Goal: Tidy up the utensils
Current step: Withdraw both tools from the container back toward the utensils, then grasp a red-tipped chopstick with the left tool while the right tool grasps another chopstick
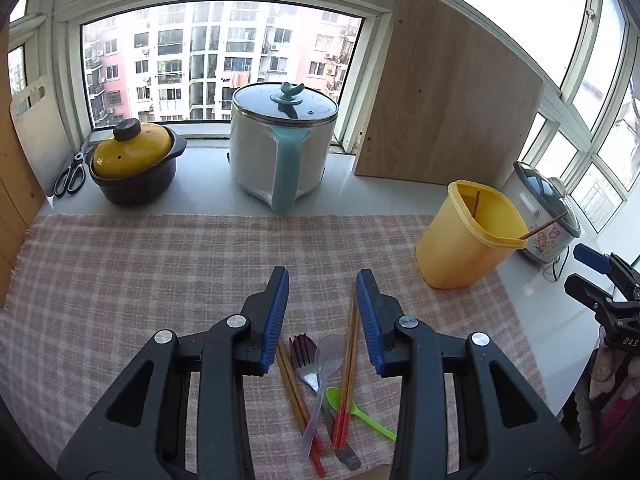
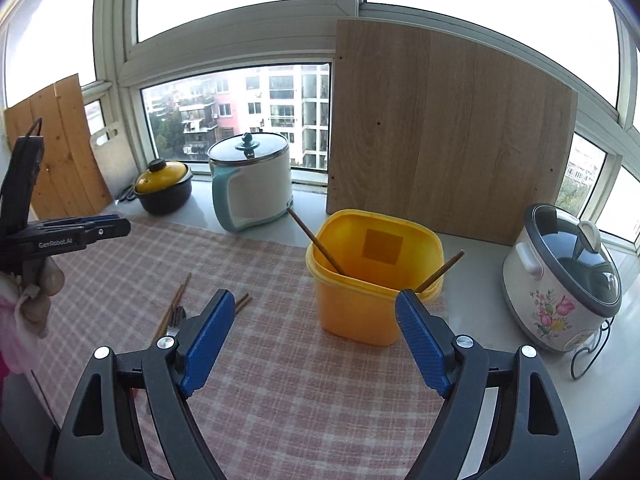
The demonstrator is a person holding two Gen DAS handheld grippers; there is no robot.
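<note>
Checked cloth [image 1: 160, 264]; utensil pile [image 1: 324, 392] partly behind left tongs [image 1: 322, 284].

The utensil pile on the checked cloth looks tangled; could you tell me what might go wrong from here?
1. The chopsticks, clear spoon, fork and green spoon cross each other, so the left gripper may drag neighbours along.
2. Two chopsticks already lean out of the yellow container; the open right gripper is close and could knock them.

My left gripper [image 1: 322, 280] hid part of the utensil pile [image 1: 328, 384]; at six o'clock, the chopsticks' [image 1: 316, 462] red tips were cut off.
</note>
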